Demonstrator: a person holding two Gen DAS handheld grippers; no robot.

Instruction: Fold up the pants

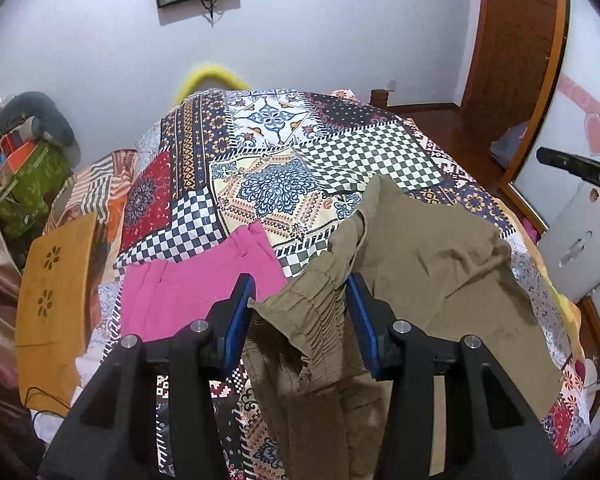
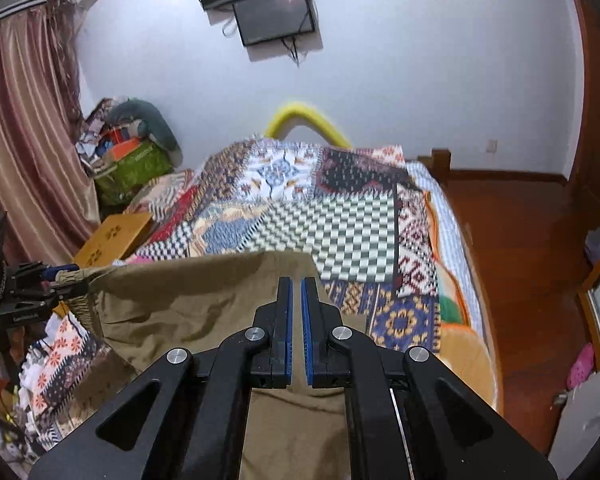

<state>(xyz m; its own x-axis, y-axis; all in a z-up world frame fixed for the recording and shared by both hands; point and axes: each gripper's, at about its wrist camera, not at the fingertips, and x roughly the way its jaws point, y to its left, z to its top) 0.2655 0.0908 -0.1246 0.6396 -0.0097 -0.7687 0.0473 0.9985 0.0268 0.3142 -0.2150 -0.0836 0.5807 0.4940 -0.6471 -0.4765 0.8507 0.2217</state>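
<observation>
Lifting step: left gripper fingers pinch the khaki pants at the gathered waistband; right gripper fingers press together on the fabric. Next, spread them flat on the bed

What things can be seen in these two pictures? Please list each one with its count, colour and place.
khaki pants: one, olive-tan, lifted over the bed, held by both claws
pink garment: one, bright pink, lying on the bedspread beside the pants
bedspread: one, many-coloured patchwork, covering the bed
wooden board: one, light brown with flower cut-outs, at the bed's left edge
pile of bags and cloth: one, green, orange and grey, in the corner
curtain: one, striped pink-brown, left wall
screens: two, black, on the white wall
yellow tube: one, behind the bed
left claw: one, black with blue pads, on the gathered waistband
right claw: one, black with blue pads, shut on the pants
</observation>
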